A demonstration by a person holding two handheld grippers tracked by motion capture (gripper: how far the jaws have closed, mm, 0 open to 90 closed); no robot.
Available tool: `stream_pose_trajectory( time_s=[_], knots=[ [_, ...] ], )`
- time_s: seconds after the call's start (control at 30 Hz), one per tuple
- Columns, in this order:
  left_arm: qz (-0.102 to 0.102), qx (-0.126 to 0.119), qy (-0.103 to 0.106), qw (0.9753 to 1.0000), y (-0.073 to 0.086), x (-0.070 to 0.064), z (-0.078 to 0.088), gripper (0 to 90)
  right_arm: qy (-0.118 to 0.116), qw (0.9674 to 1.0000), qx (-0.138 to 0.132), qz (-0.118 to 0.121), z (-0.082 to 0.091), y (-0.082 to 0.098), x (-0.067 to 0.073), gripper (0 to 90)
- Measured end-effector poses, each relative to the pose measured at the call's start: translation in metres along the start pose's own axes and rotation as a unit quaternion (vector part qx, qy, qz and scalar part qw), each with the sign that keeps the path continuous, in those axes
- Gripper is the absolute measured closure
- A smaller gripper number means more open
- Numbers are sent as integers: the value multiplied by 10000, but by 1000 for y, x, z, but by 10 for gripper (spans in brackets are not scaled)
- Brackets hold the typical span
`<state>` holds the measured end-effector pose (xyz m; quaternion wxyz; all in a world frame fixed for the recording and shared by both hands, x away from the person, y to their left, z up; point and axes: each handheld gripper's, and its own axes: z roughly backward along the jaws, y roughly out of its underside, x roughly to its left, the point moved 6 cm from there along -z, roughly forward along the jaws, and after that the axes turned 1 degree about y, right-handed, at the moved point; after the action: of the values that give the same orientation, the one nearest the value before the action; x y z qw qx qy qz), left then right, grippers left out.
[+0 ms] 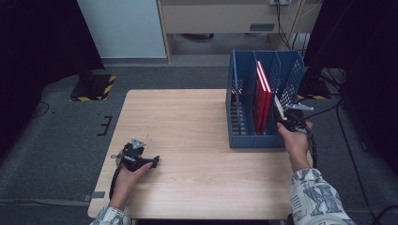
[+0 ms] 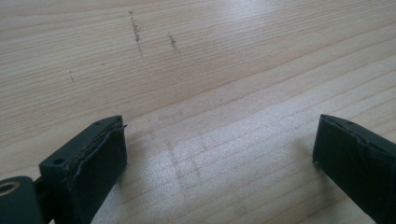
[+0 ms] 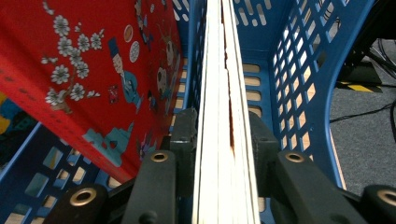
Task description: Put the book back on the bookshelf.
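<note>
Right tongs (image 3: 223, 140) clamped on the book's (image 3: 224, 70) page edge, book upright in the rack (image 1: 244, 140), long axis running straight ahead from them; left tongs (image 2: 219, 154) apart, idle over the surface (image 2: 210, 56)

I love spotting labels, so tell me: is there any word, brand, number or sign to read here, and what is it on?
None can be read.
Red book cover with white blossoms and cartoon figures: pictures, no legible words.
Blue plastic slotted file rack: no label.
White page edges of the book held in the right gripper: blank.
Yellow-and-black striped floor plate: warning stripes, no words.
Light wooden table: scuff marks, no writing.
</note>
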<state>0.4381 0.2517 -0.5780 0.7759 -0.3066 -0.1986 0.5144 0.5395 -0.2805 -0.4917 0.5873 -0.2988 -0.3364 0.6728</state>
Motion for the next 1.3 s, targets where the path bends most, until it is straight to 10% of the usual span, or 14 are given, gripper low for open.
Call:
stream_pose_trajectory(
  time_s=[1.0, 1.3],
  knots=[
    [-34, 7, 22, 10000, -1, -2, -1, 26, 408, 9990, -142, 146, -8, -7, -12, 749],
    [-38, 11, 28, 10000, -1, -2, 0, 28, 389, 9984, -320, 252, -4, -9, -4, 627]
  ],
)
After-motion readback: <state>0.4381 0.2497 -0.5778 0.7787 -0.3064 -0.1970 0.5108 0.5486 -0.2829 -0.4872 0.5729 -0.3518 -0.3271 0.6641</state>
